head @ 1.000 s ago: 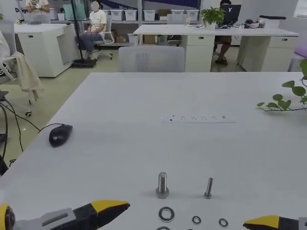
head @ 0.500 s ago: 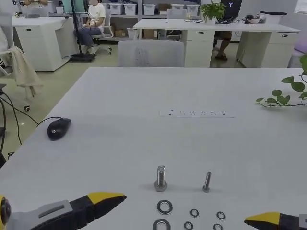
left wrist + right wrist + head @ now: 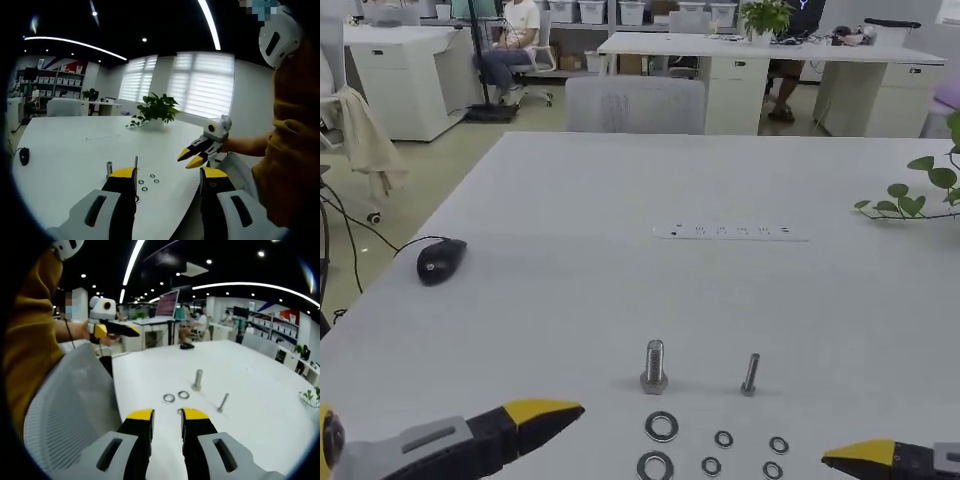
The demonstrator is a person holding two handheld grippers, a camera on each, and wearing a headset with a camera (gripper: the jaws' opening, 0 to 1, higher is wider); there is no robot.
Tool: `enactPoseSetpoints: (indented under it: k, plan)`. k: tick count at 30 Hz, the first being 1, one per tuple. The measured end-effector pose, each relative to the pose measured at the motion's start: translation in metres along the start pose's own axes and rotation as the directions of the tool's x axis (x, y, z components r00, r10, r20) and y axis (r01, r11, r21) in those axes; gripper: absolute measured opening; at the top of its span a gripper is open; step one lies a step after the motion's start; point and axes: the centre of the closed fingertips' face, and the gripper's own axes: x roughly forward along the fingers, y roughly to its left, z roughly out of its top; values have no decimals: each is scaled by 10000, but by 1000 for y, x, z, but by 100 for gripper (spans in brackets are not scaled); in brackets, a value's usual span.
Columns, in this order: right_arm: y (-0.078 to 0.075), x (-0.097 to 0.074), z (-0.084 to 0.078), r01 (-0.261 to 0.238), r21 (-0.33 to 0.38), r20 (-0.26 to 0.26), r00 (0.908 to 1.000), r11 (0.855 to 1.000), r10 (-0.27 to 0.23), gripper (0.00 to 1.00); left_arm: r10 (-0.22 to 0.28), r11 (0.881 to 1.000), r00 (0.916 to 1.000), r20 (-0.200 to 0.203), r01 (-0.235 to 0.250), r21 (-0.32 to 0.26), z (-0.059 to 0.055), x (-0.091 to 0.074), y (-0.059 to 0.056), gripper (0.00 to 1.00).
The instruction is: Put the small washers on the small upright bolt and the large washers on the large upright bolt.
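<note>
On the near worktop (image 3: 620, 280) the large washers (image 3: 661, 427) and small washers (image 3: 723, 439) lie loose, the large bolt (image 3: 654, 366) and small bolt (image 3: 750, 374) stand bare, and the left gripper (image 3: 168, 174) and right gripper (image 3: 167, 414) gape empty.

Large bolt (image 3: 654, 366) upright; small bolt (image 3: 750, 374) upright to its right. Two large washers (image 3: 661, 427) and four small washers (image 3: 723, 439) lie flat, nearer the viewer.

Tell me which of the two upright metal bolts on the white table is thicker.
The left silver bolt in the head view, behind the two large washers; the right bolt is slimmer.
</note>
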Motion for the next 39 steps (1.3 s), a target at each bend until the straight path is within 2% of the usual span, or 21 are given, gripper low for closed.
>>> enactPoseSetpoints:
  k: [9, 13, 16, 23, 29, 36, 39]
  plan:
    - [-2, 2, -10, -244, -105, -490, 9985, 9996, 239, 23, -29, 10000, 10000, 74, 29, -88, -1, 2, 0, 49]
    - [-6, 5, -18, -316, -286, -909, 9954, 9991, 289, 23, -39, 9999, 10000, 36, 40, -145, -2, 2, 1, 49]
    - [-13, 6, -26, -350, -611, -1375, 9902, 9975, 264, 23, -15, 9998, 9999, 131, 18, -204, -1, 3, 2, 49]
    - [-20, 11, -36, -625, -998, -1997, 9790, 9930, 416, 23, -23, 9998, 10000, 80, 25, -192, -3, 4, 3, 49]
    - [-24, 14, -41, -850, -1082, -2318, 9710, 9905, 580, 23, 26, 9998, 9999, 118, -23, -200, -3, 4, 4, 49]
    - [-27, 20, -50, -1348, -1398, -2906, 9527, 9810, 896, 23, 135, 9996, 9998, 167, -131, -240, -3, 2, 5, 49]
    - [-31, 23, -49, -1455, -1517, -2984, 9497, 9777, 951, 23, 148, 9996, 9998, 141, -145, -262, -5, 2, 5, 49]
